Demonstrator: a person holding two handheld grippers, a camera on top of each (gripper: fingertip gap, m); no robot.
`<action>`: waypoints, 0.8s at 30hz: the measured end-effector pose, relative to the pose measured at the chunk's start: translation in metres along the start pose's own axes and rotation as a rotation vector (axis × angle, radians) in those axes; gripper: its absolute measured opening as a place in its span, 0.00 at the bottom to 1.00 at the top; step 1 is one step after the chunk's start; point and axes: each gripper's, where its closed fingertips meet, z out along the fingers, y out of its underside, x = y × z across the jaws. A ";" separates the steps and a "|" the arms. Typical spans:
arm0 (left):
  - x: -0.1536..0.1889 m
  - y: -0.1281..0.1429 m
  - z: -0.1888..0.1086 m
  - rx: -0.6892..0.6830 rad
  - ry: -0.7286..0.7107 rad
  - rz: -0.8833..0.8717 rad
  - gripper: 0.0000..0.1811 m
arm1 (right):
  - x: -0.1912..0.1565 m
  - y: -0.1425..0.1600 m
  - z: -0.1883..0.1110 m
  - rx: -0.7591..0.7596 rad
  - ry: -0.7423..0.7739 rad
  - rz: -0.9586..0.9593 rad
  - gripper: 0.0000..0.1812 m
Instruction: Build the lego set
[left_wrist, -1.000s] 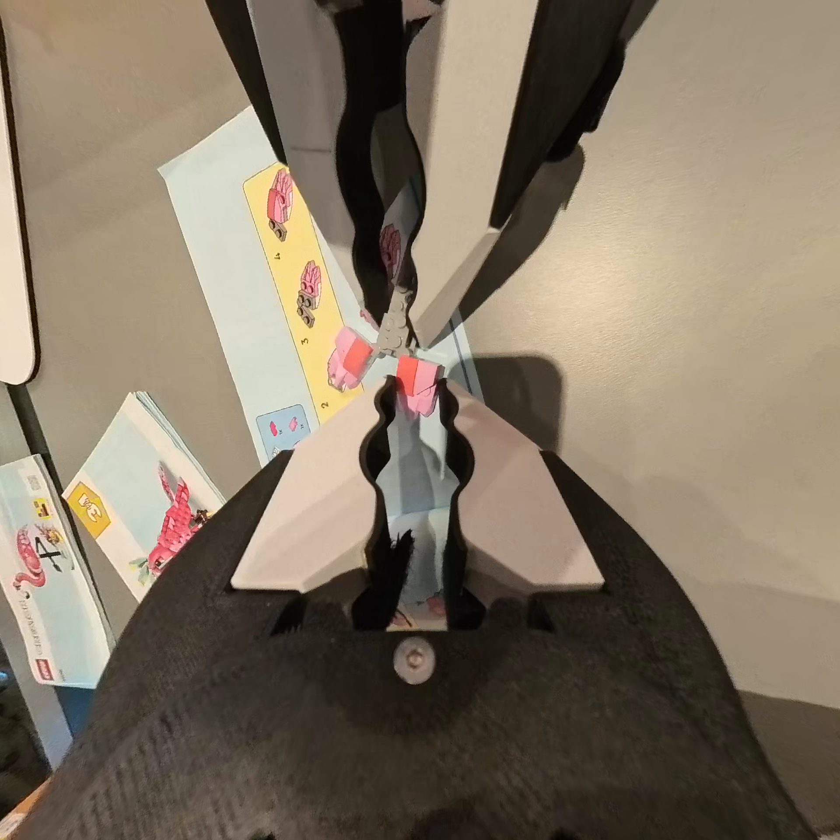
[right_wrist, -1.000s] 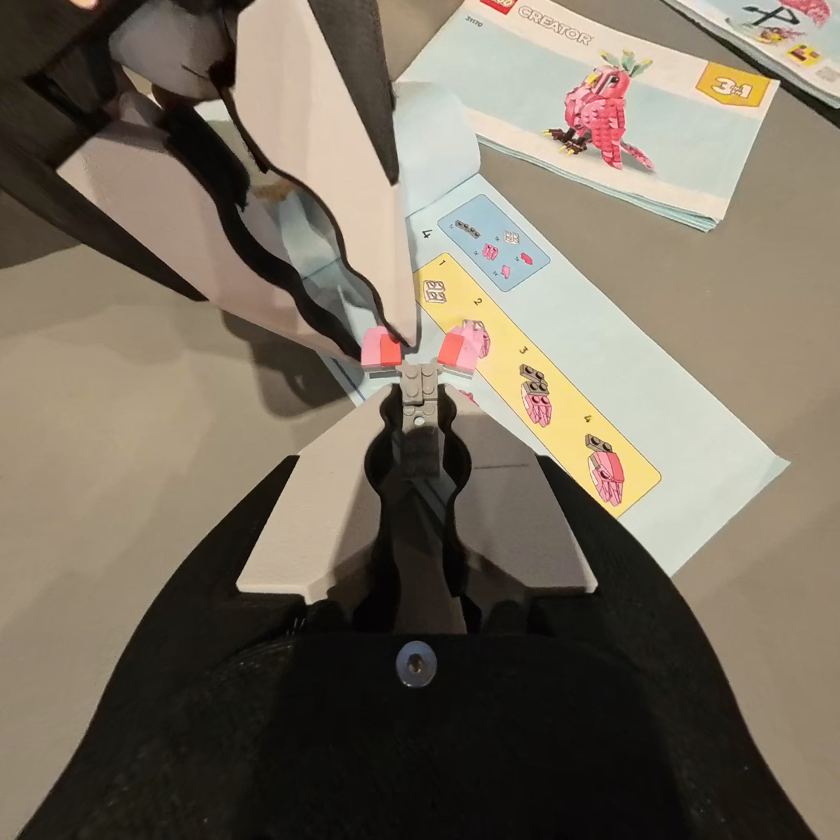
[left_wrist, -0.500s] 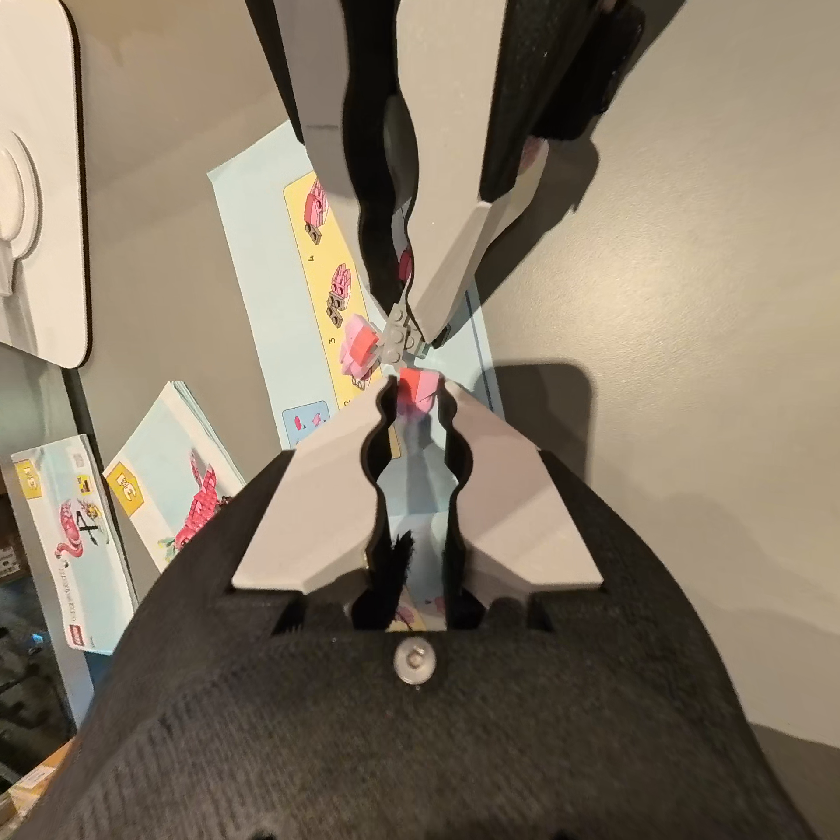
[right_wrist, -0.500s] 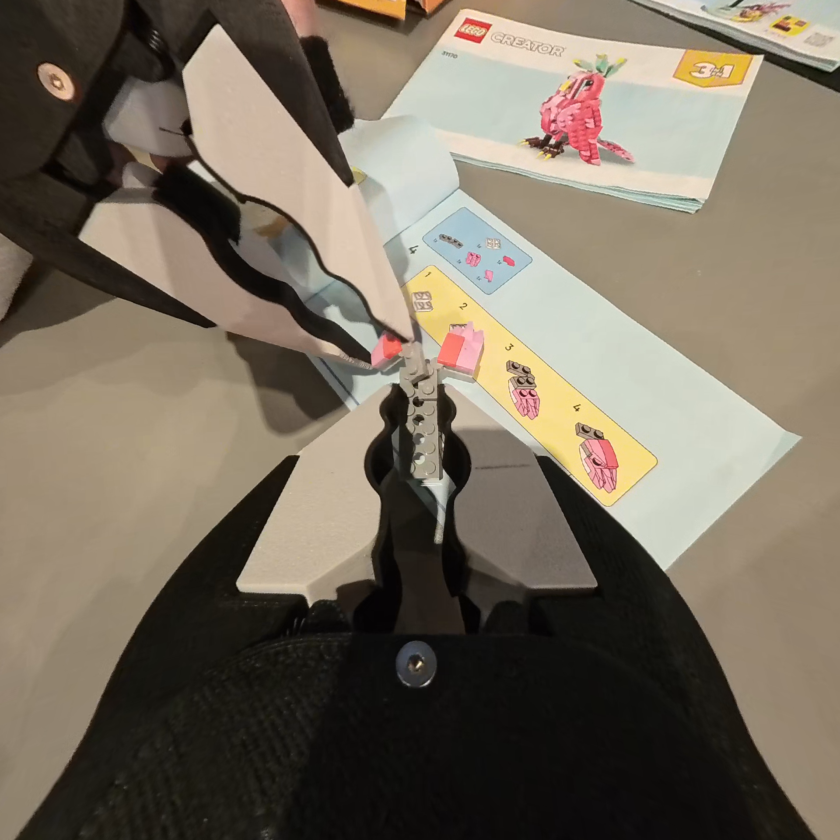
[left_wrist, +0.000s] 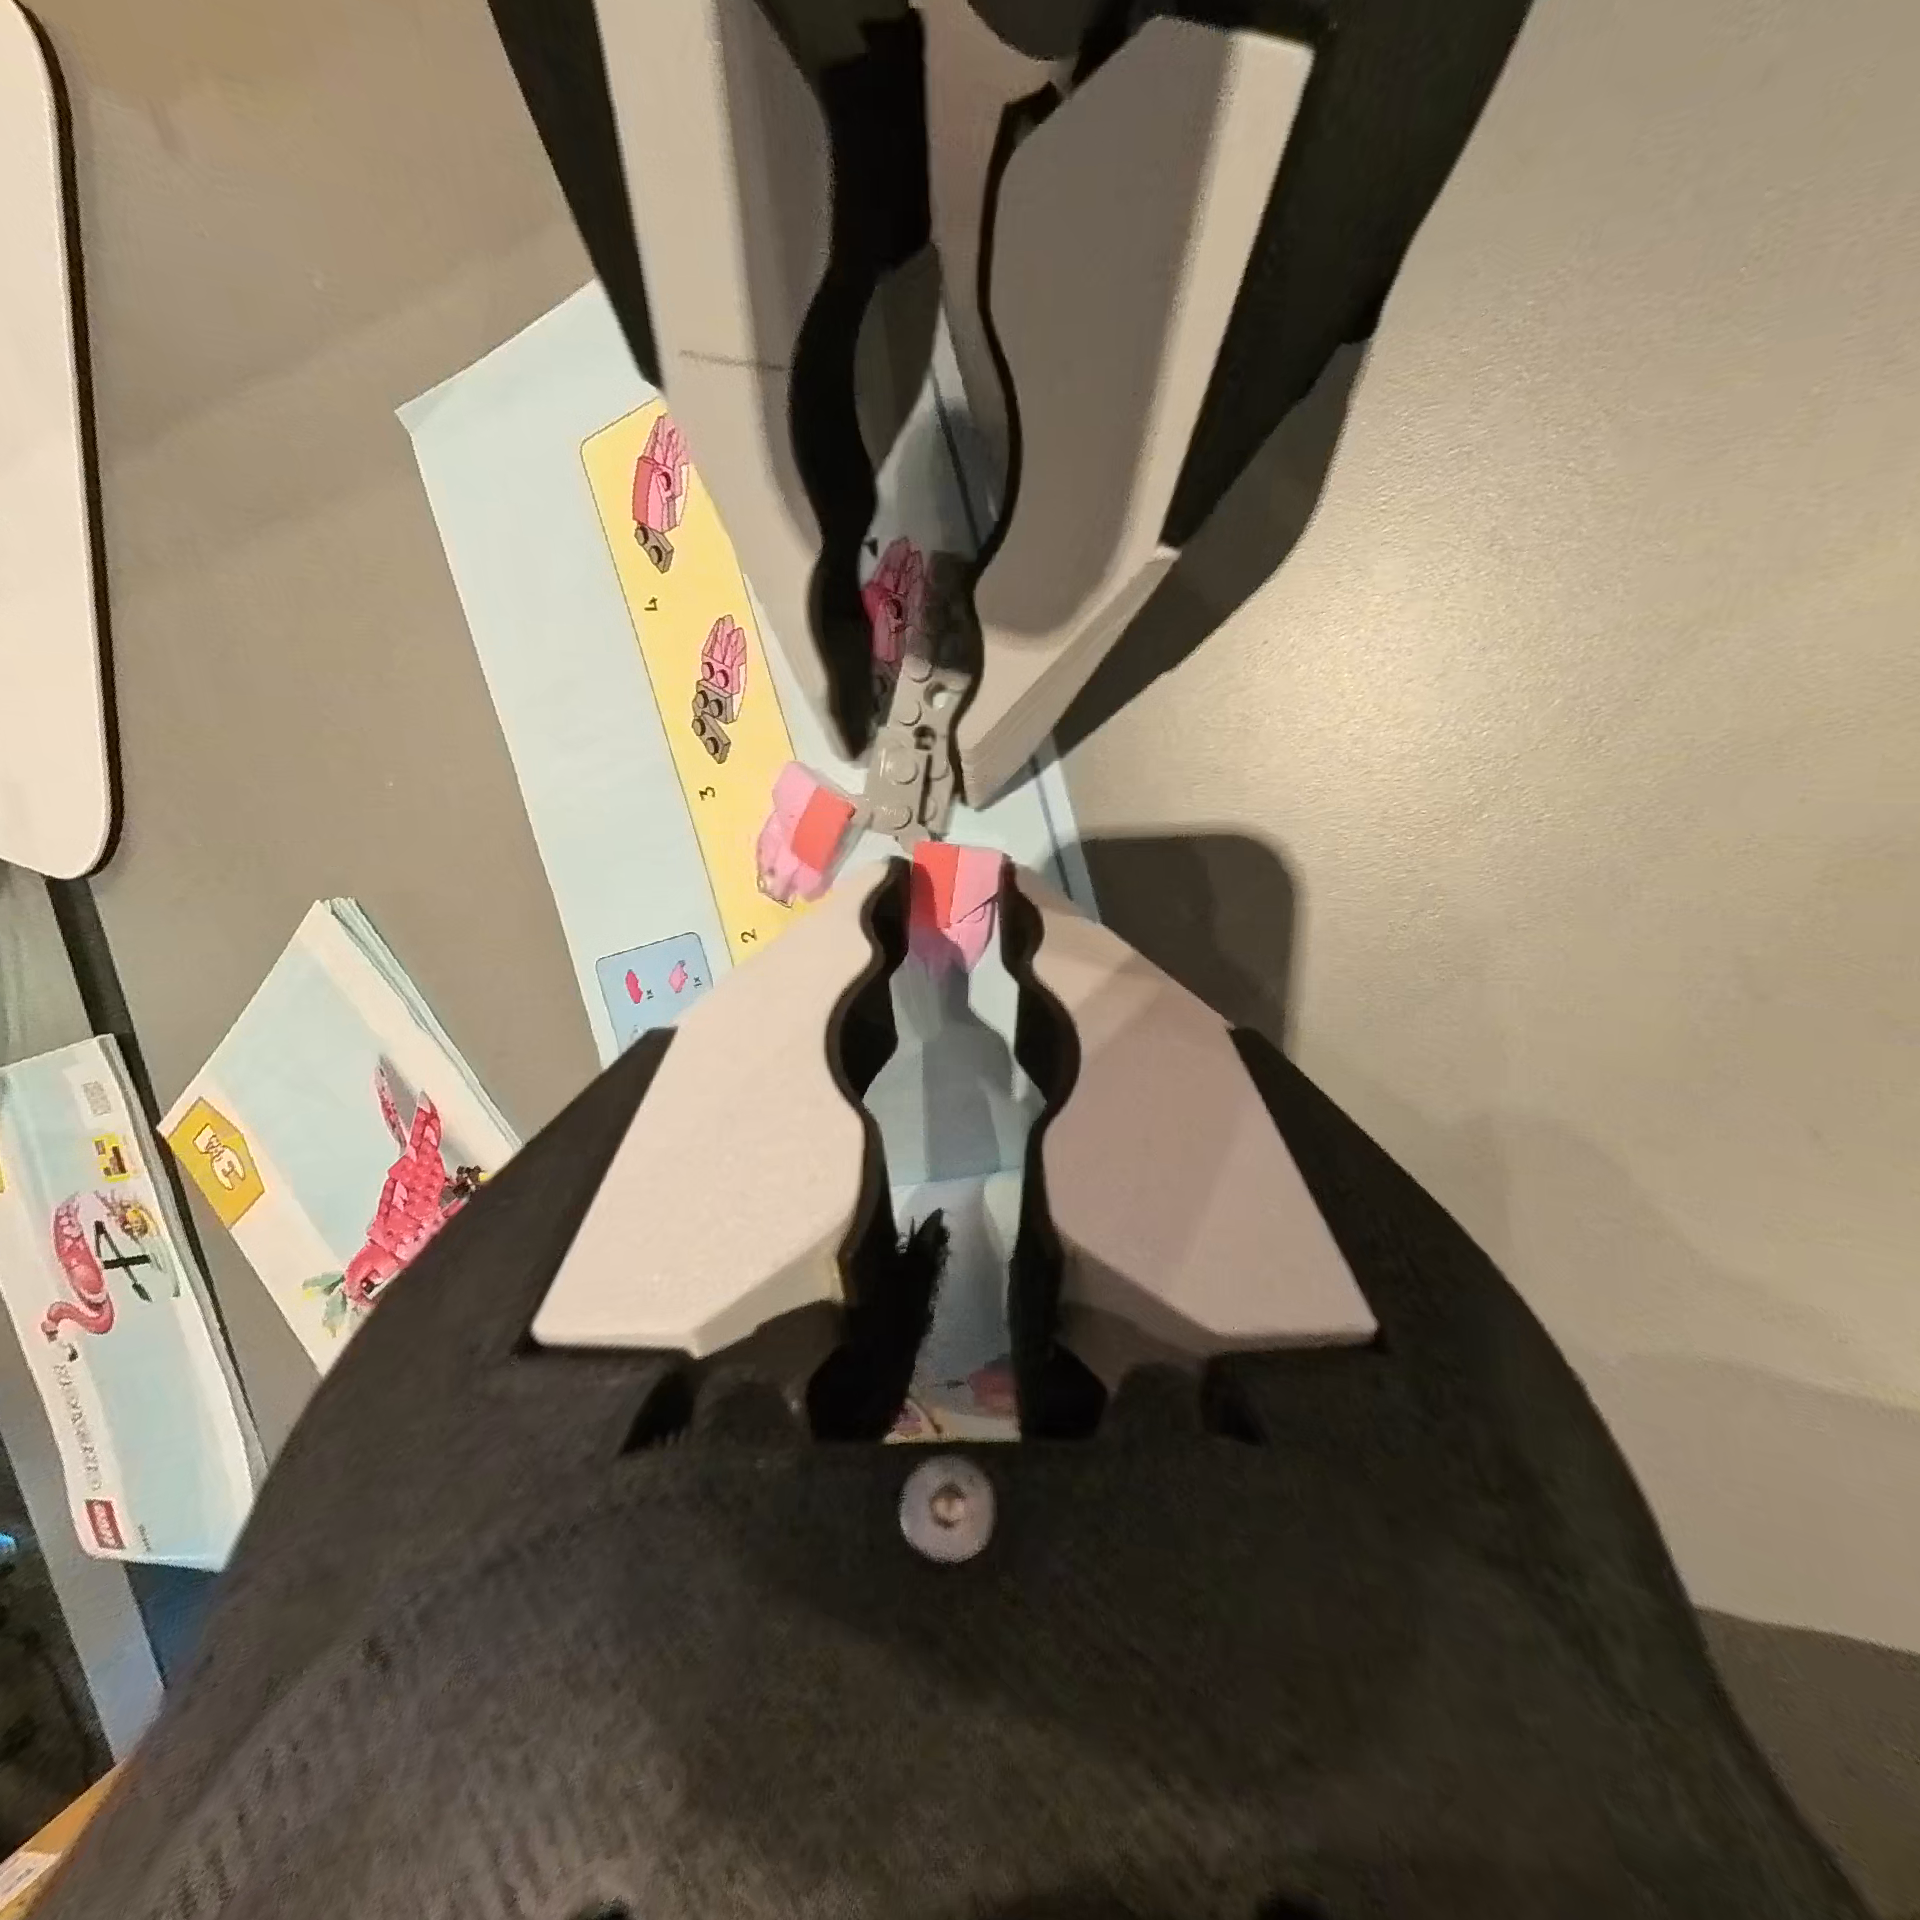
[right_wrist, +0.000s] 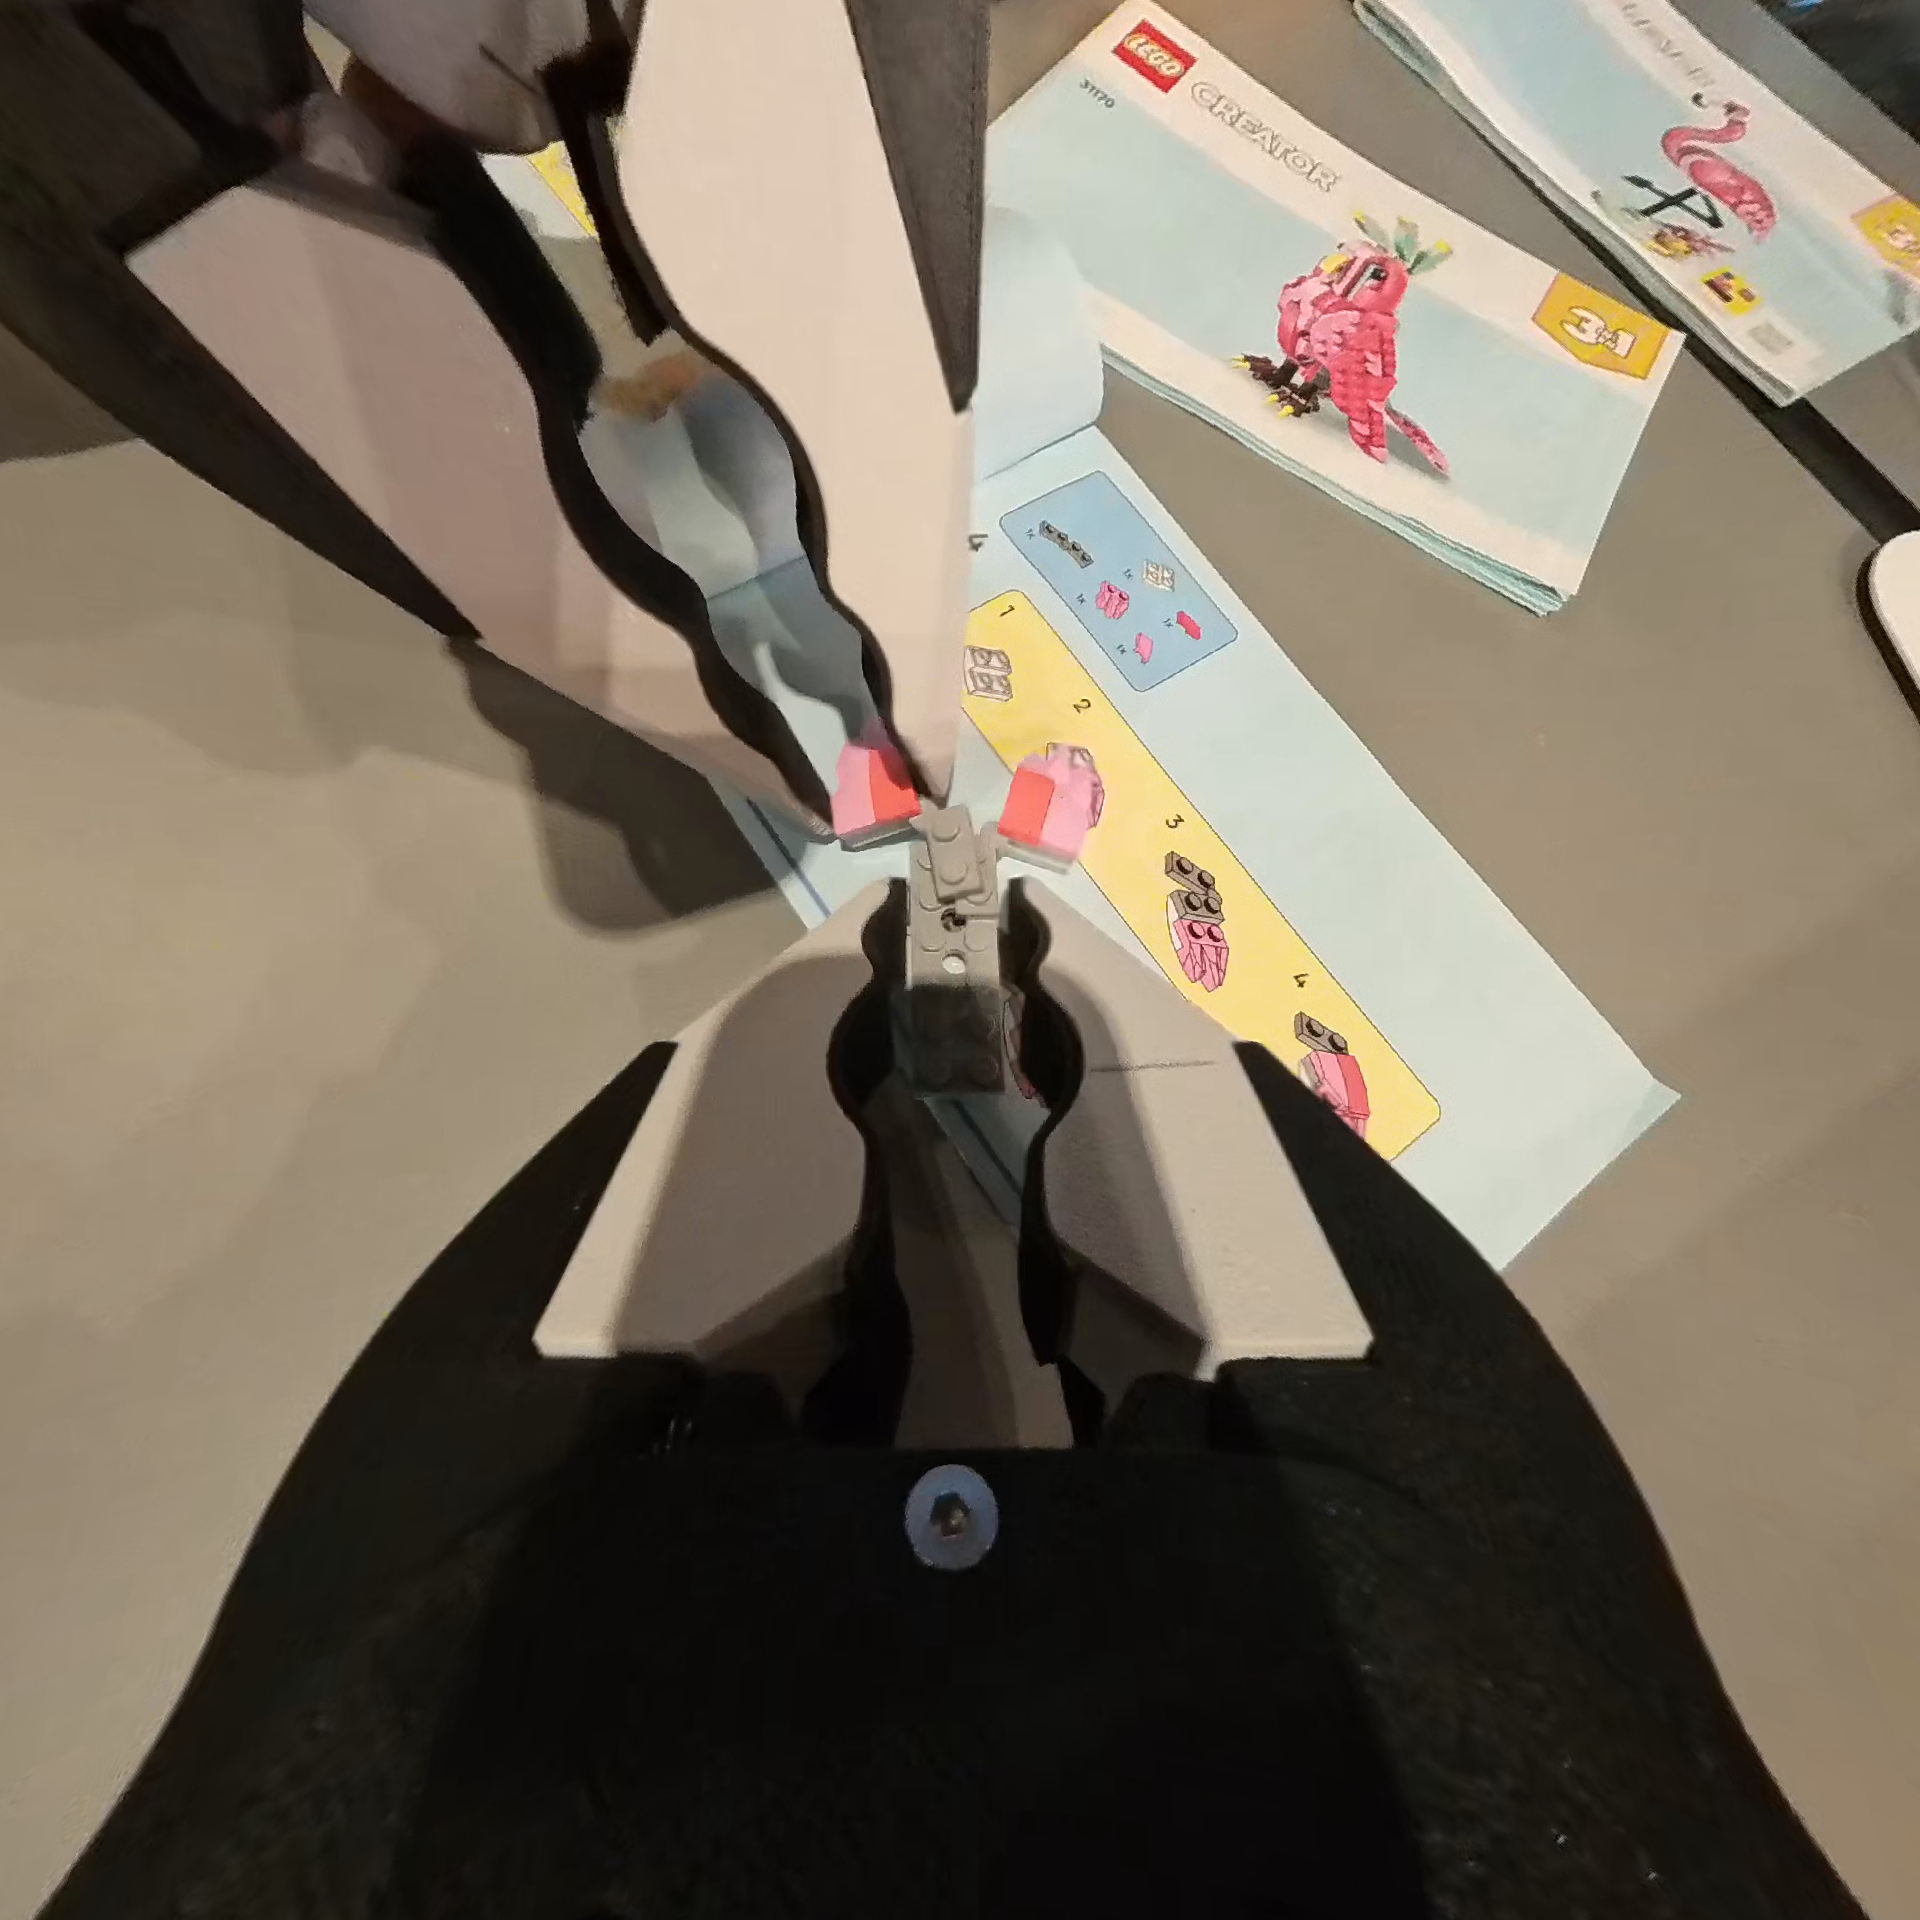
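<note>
My right fingers (right_wrist: 1049, 935) clamp the grey stem (right_wrist: 951, 914), left fingers (left_wrist: 1049, 935) seemingly pinch one pink wing (left_wrist: 951, 914); small subassembly built, most unbuilt.

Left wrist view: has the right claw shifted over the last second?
Yes, slightly: the right claw keeps its tip beside the same step drawing on the open instruction page but has rolled, showing both finger faces wider.

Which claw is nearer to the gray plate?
Right. The right claw grips the gray plate; the left claw holds a pink piece at its end.
</note>
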 end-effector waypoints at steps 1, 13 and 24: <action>0.001 0.000 0.000 0.000 0.006 -0.002 0.09 | 0.000 0.000 0.000 0.004 -0.003 0.003 0.13; 0.004 -0.001 0.000 -0.005 0.028 0.000 0.09 | -0.005 -0.008 -0.007 0.074 -0.025 -0.090 0.03; 0.005 0.001 -0.002 -0.039 0.022 -0.007 0.09 | -0.006 -0.007 -0.006 0.063 -0.046 -0.030 0.01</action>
